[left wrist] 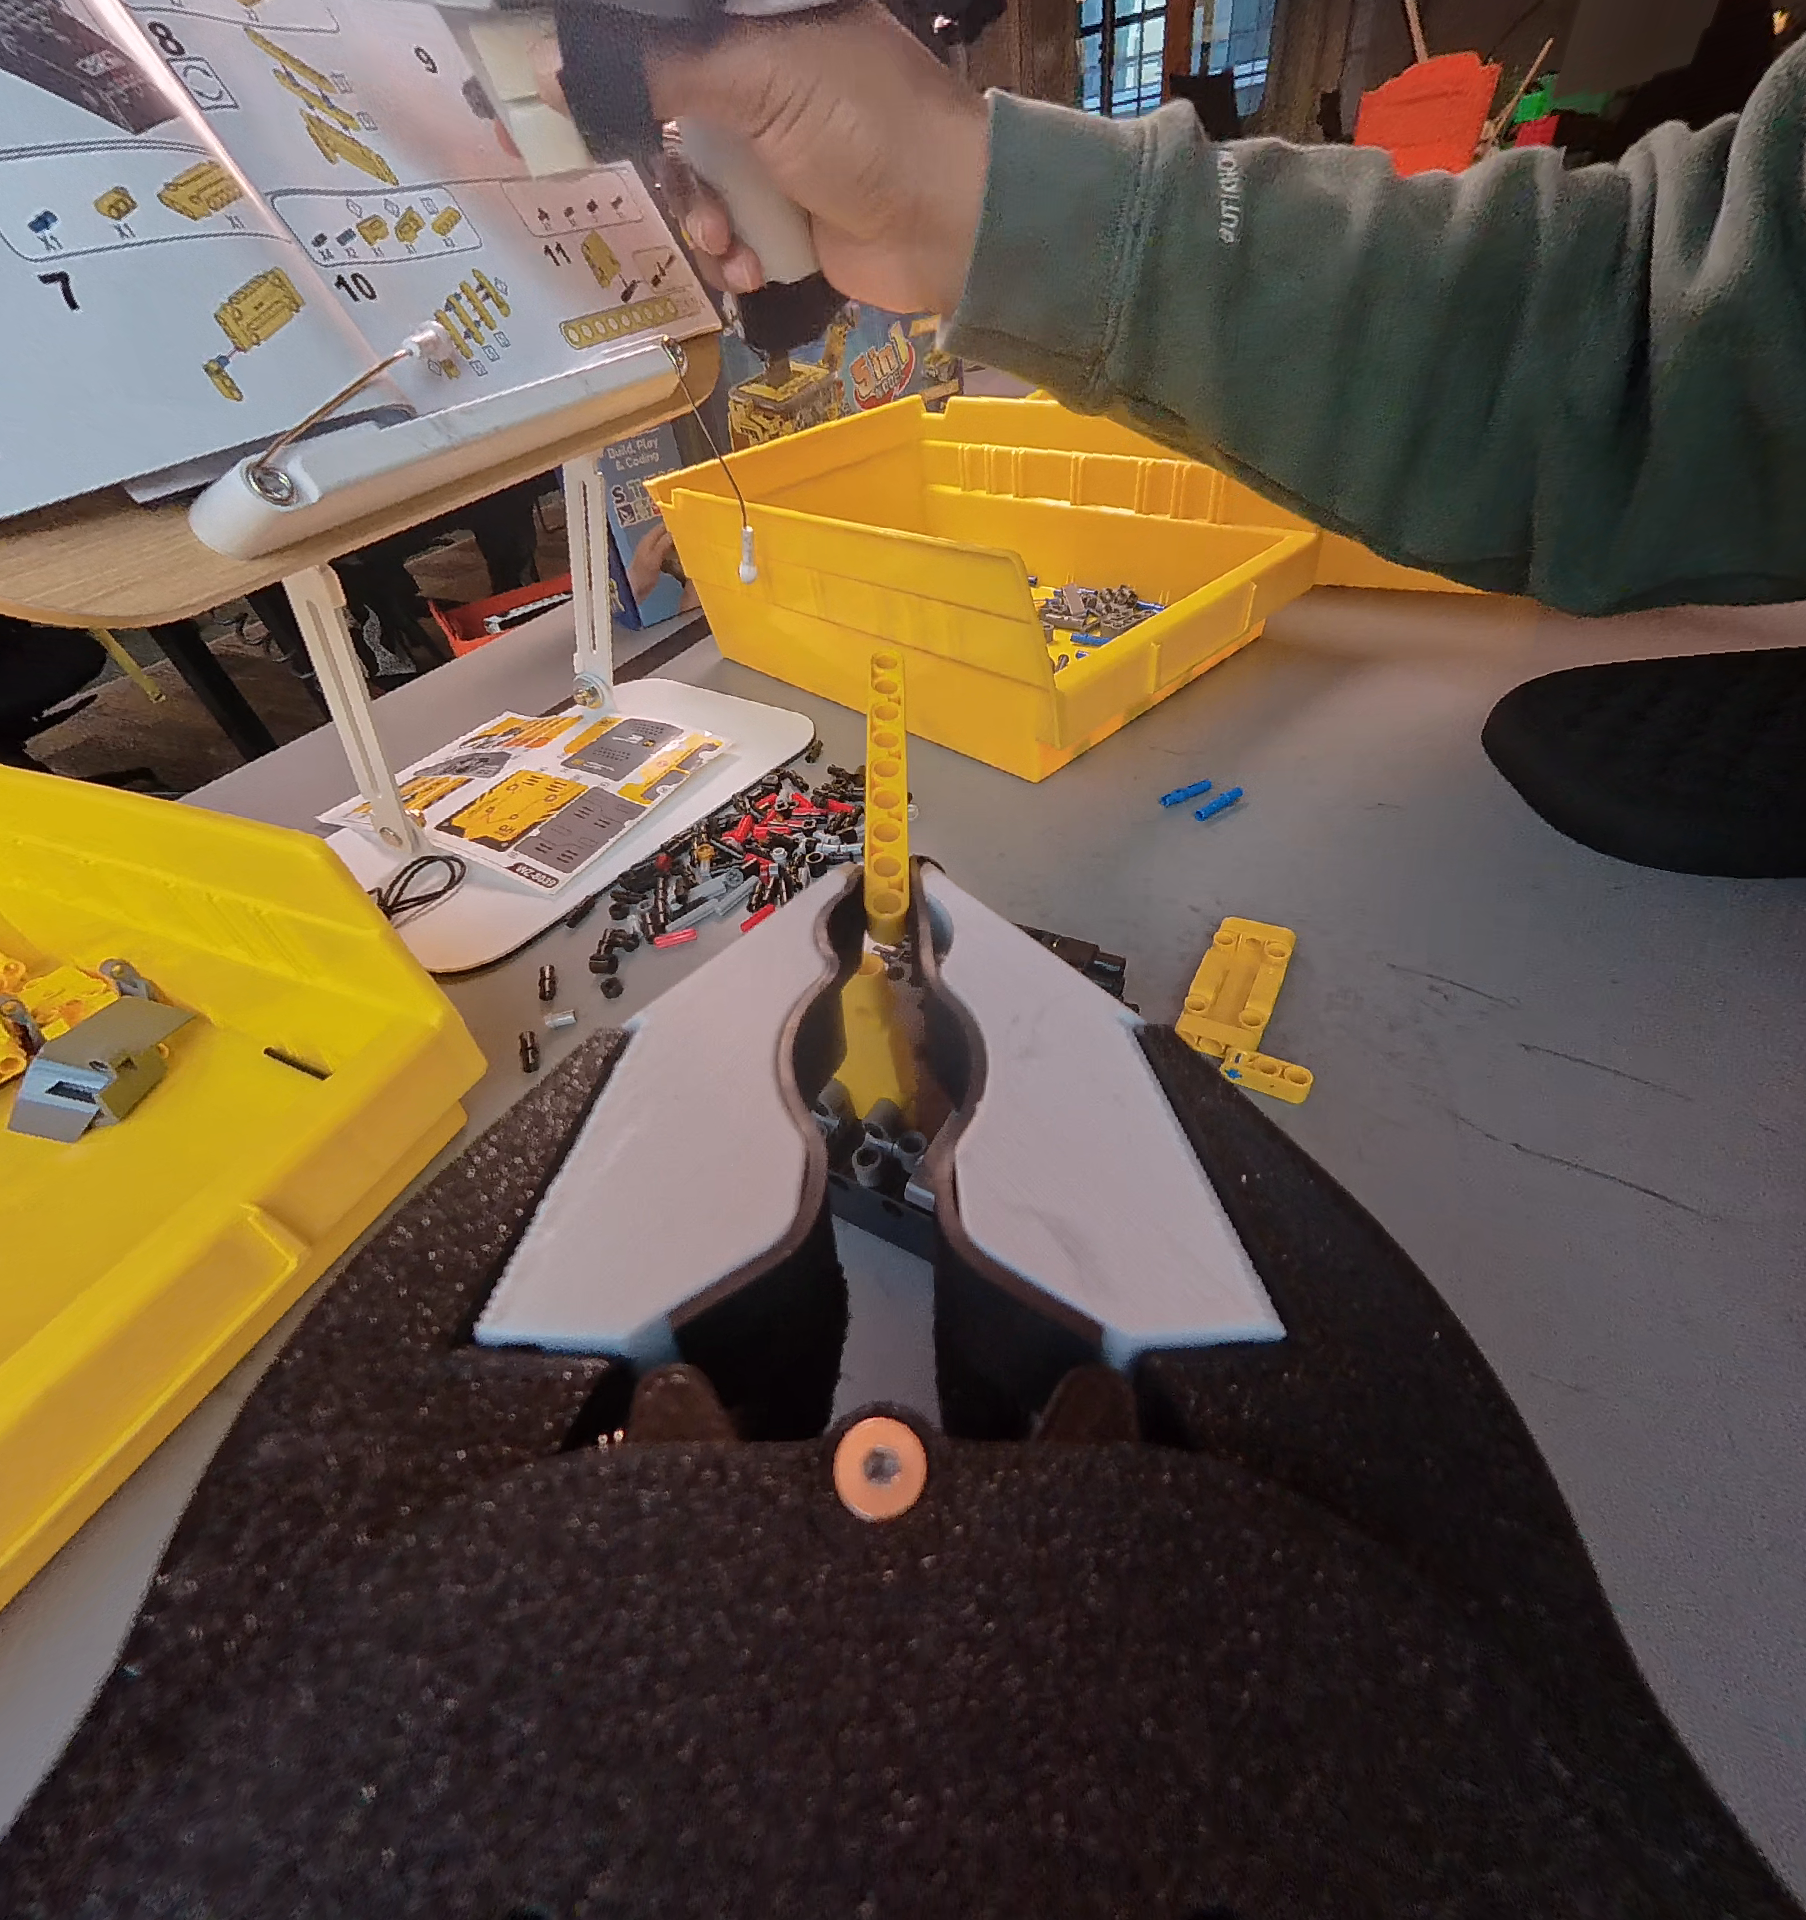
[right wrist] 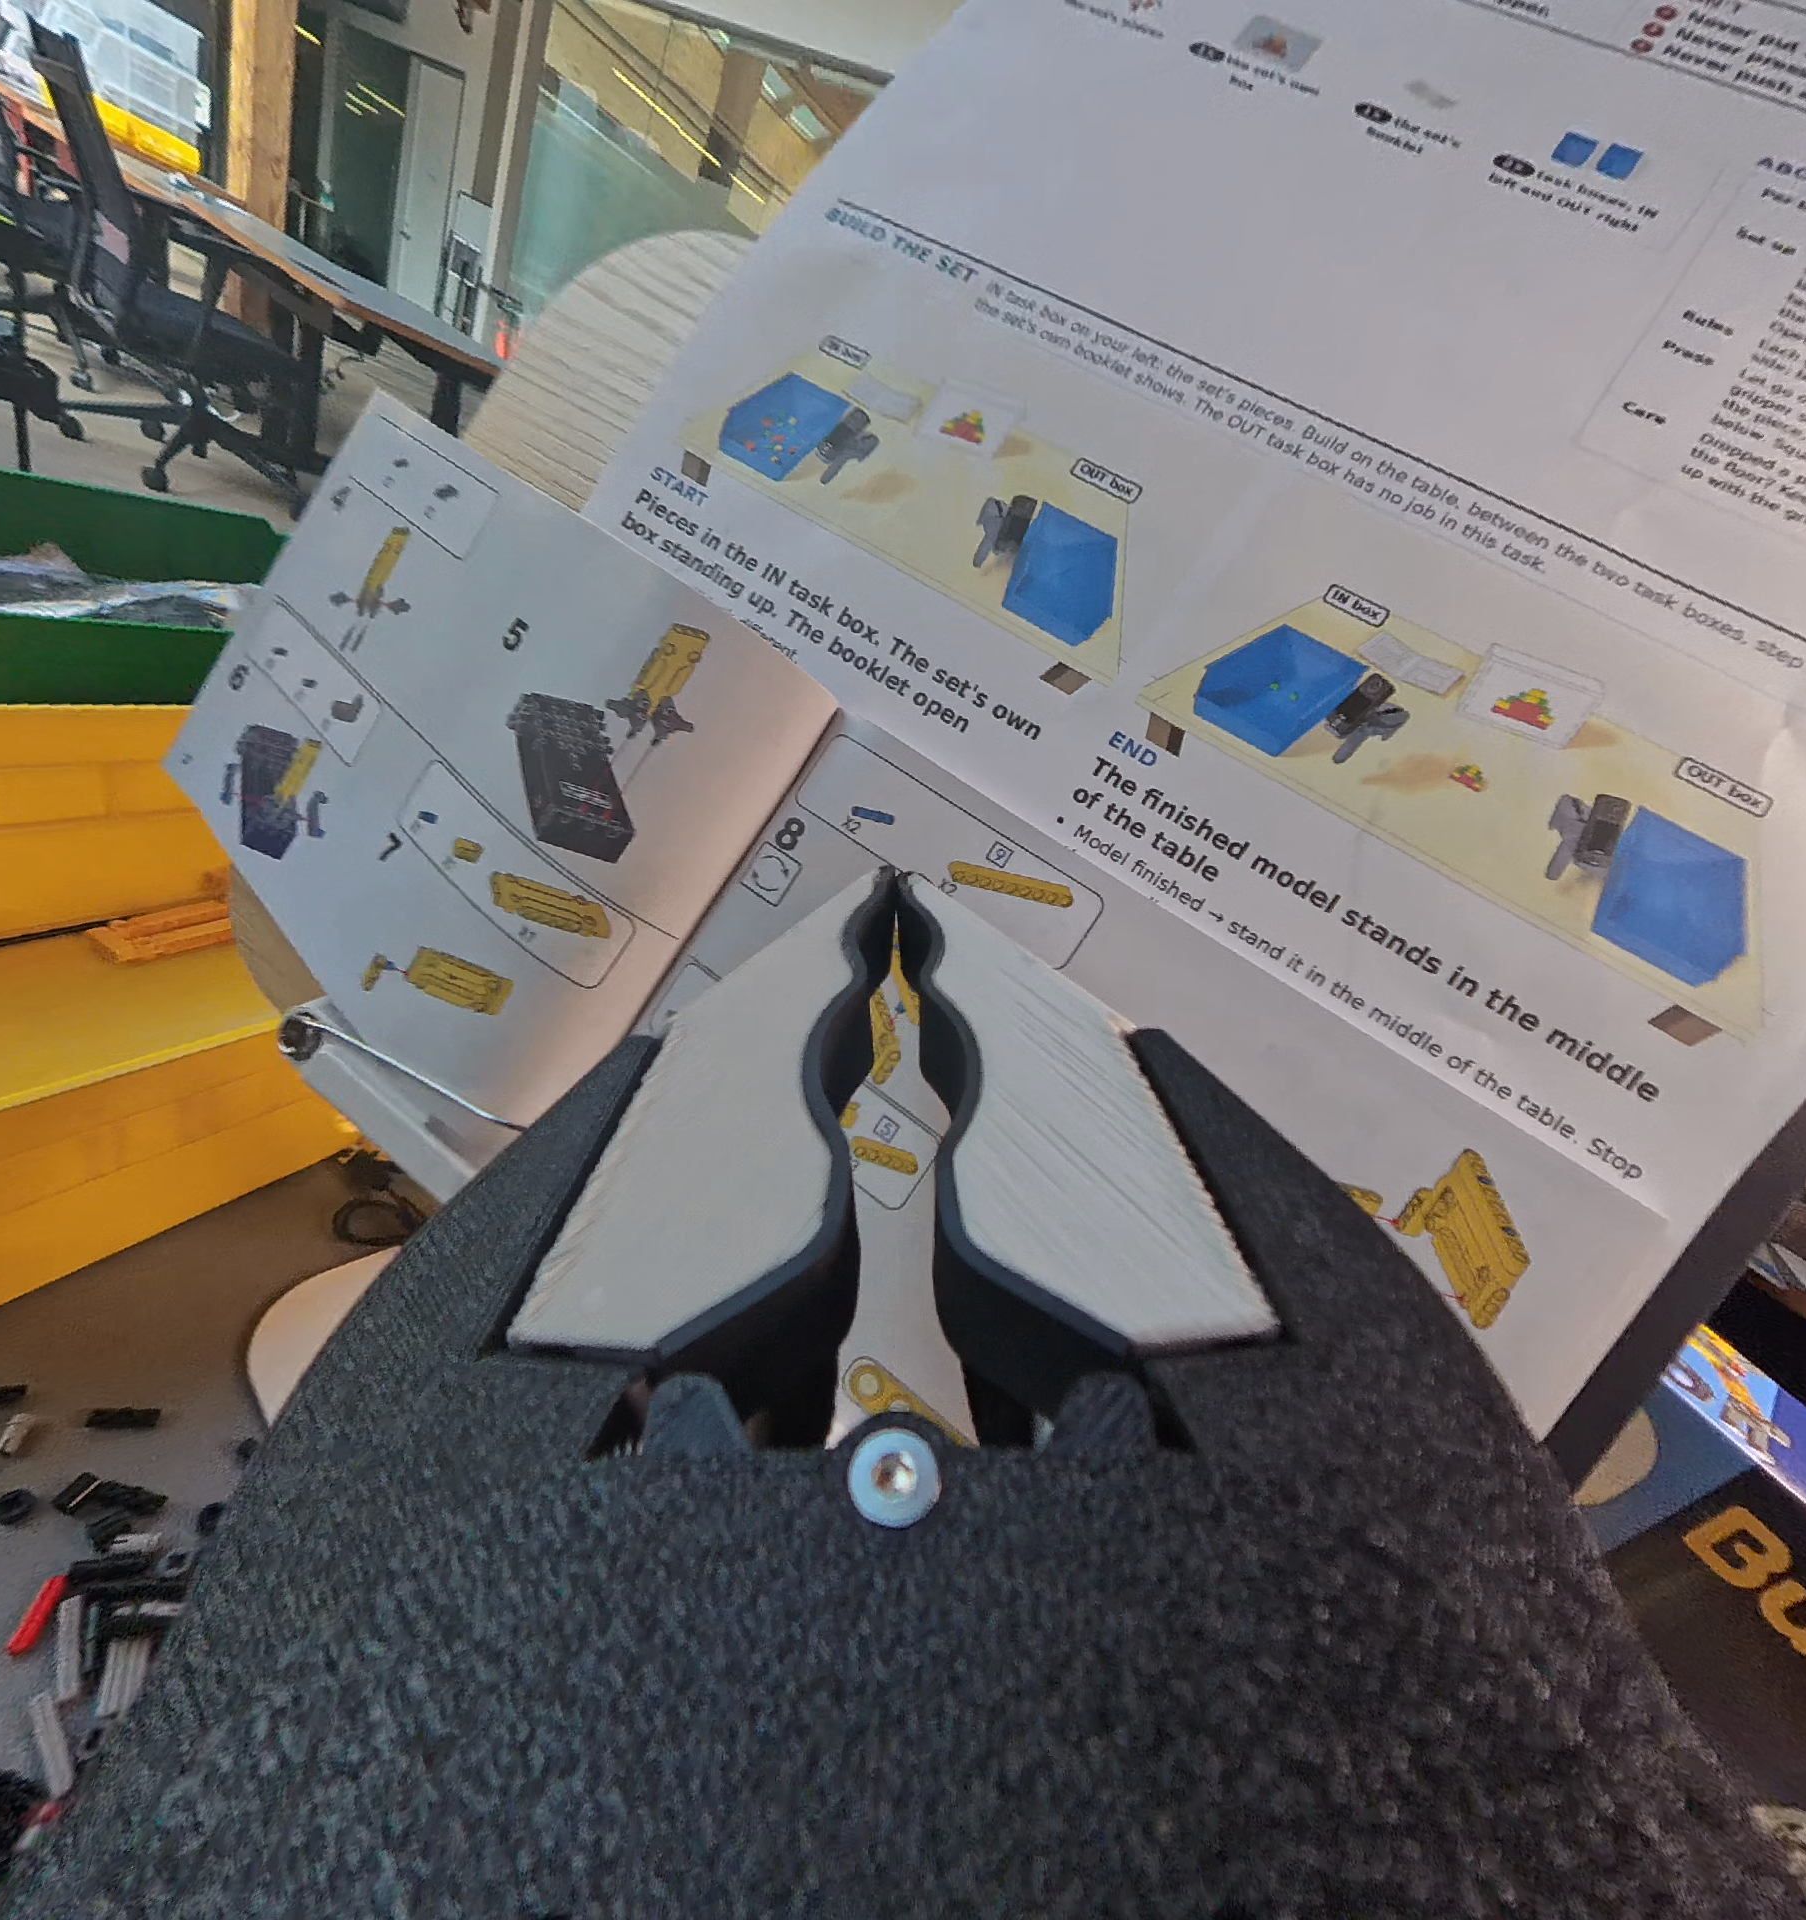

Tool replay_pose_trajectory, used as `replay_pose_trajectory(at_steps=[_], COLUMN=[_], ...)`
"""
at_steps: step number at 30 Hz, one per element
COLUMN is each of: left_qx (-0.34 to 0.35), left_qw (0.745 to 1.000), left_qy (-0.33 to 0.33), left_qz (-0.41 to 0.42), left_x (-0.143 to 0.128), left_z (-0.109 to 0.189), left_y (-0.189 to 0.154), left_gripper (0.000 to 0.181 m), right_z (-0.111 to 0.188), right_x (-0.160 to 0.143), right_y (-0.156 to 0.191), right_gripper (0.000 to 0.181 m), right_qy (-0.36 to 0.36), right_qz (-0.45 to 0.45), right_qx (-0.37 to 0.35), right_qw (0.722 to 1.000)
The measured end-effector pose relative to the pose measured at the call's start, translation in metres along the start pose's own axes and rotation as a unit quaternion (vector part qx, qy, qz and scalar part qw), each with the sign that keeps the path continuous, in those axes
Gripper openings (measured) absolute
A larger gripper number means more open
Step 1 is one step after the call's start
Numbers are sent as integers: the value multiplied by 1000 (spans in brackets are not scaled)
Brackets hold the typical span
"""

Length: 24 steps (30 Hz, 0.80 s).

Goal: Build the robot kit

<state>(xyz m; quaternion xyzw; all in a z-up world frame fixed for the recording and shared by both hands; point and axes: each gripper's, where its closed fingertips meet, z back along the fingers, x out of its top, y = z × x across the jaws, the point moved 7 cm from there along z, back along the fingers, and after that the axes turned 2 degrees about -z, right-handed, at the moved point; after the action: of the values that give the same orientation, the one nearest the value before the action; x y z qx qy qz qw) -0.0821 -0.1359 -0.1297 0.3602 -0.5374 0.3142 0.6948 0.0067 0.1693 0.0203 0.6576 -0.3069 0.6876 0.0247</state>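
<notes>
**Left gripper clamps yellow beam assembly; right gripper pinched shut at the booklet**

The yellow holed beam [left wrist: 886,774] stands upright on a small build, a yellow block [left wrist: 871,1023] over a dark grey base with studs [left wrist: 878,1138]. The left gripper [left wrist: 883,914] has its fingers closed tight on this build, tips pressing the beam's lower end; the base sits between the finger roots, low over the grey table [left wrist: 1450,1091].

Just behind the beam lies a pile of small black, grey and red pins [left wrist: 743,842]. Right of the gripper a flat yellow plate piece [left wrist: 1242,987] lies on the table, and two blue pins [left wrist: 1202,800] sit farther back. A yellow bin [left wrist: 878,582] behind holds a few grey and blue parts; another yellow bin [left wrist: 203,1195] at left holds yellow and grey pieces. A loose printed sheet [left wrist: 556,790] rests on the white foot of a book stand [left wrist: 608,831], which carries the open instruction booklet [left wrist: 255,239].

A hand [left wrist: 826,177] with a green sleeve [left wrist: 1398,343] grips the other tool's handle up by the booklet.

The right gripper [right wrist: 895,883] has its tips touching, nothing seen between them. It points at the booklet [right wrist: 483,748], tips near or on the page; contact cannot be judged. A printed task sheet [right wrist: 1294,520] overlaps the booklet's right side. Scattered pins [right wrist: 78,1558] lie lower left.
</notes>
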Motion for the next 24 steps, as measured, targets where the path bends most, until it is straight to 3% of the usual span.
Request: replay_pose_trajectory(at_steps=[5, 10, 14, 18, 24], left_qx=[-1, -2, -5, -7, -6], left_qw=[1000, 1000, 999, 999, 998], left_qy=[-5, -9, -9, -5, 11], left_qz=[-5, -22, -38, -52, -68], left_x=[2, 6, 8, 8, 4], left_z=[1, 3, 2, 0, -2], left_y=[-1, -5, -10, -14, -17], left_gripper=[7, 6, 6, 6, 6], right_z=[49, 112, 151, 167, 163], right_x=[13, -3, -13, -20, -36], right_y=[47, 122, 170, 197, 200], right_gripper=[3, 6, 6, 7, 6], right_qy=[-25, 8, 23, 6, -8], right_qz=[-26, -3, -28, -64, -127], right_qx=[90, 203, 245, 238, 207], right_qw=[995, 979, 969, 969, 970])
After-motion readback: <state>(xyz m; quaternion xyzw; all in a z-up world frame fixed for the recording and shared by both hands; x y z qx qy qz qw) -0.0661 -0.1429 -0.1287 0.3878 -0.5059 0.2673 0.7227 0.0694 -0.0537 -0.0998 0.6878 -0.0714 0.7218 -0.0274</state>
